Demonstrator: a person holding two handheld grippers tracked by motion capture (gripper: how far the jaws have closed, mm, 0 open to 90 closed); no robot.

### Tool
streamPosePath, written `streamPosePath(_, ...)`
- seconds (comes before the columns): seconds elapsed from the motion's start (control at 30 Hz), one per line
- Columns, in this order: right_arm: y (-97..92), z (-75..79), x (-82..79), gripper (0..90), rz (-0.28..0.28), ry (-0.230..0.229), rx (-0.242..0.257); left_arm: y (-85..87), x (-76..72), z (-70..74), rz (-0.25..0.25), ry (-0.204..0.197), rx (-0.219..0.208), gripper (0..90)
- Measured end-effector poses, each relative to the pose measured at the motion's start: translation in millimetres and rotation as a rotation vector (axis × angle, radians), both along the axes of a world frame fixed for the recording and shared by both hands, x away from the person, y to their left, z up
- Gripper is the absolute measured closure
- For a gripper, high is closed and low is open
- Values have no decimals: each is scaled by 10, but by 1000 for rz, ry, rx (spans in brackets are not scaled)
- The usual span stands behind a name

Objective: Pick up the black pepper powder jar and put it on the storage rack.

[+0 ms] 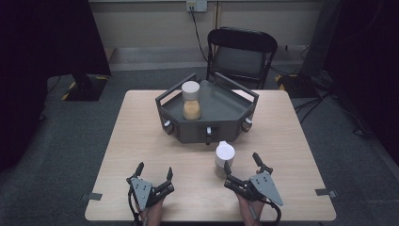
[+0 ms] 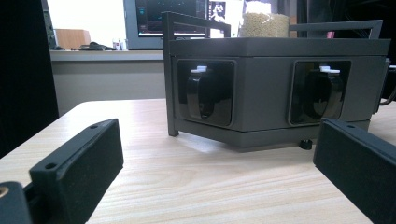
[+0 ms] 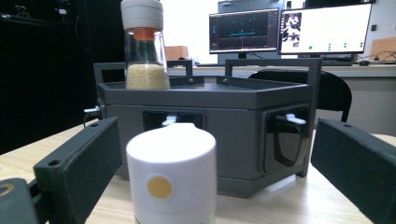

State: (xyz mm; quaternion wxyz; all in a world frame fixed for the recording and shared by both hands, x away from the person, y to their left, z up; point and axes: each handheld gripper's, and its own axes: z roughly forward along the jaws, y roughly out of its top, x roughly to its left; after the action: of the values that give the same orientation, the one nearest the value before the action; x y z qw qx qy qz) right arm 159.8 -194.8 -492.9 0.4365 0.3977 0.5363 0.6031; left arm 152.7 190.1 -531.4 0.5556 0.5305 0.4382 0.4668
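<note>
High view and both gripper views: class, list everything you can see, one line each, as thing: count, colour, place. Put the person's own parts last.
Table: one, light wood, centre of the room.
Tray: one, dark grey, angular with rails, far middle of the table.
Jar on tray: one, clear with pale lid and tan grains, standing at the tray's left side.
Jar on table: one, white lid, near side of the table, just ahead of the right gripper.
Folding chair: one, black, behind the table.
Monitors: two, lit, background of the right gripper view.
Left gripper: one, black, open, near left.
Right gripper: one, black, open, near right.
</note>
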Motion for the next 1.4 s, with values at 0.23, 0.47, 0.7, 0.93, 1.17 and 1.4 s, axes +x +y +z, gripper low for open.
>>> streamPosePath(0.23, 88, 37, 83, 29, 20, 18, -7, 3, 1, 0, -2, 0, 0, 10)
streamPosePath(0.47, 203, 6, 148, 49, 26, 45, -17, 4, 0, 0, -2, 0, 0, 10)
streamPosePath(0.7, 274, 38, 248, 96, 22, 88, -30, 4, 0, 0, -2, 0, 0, 12)
streamPosePath(0.93, 302, 54, 321, 134, 20, 144, -42, 7, 1, 0, -4, 0, 0, 12)
streamPosePath(1.17, 296, 35, 366, 176, 32, 182, -55, 8, 1, 0, -5, 0, 0, 12)
streamPosePath(1.4, 287, -14, 417, 231, 33, 205, -56, 13, 3, -1, -8, -1, 0, 12)
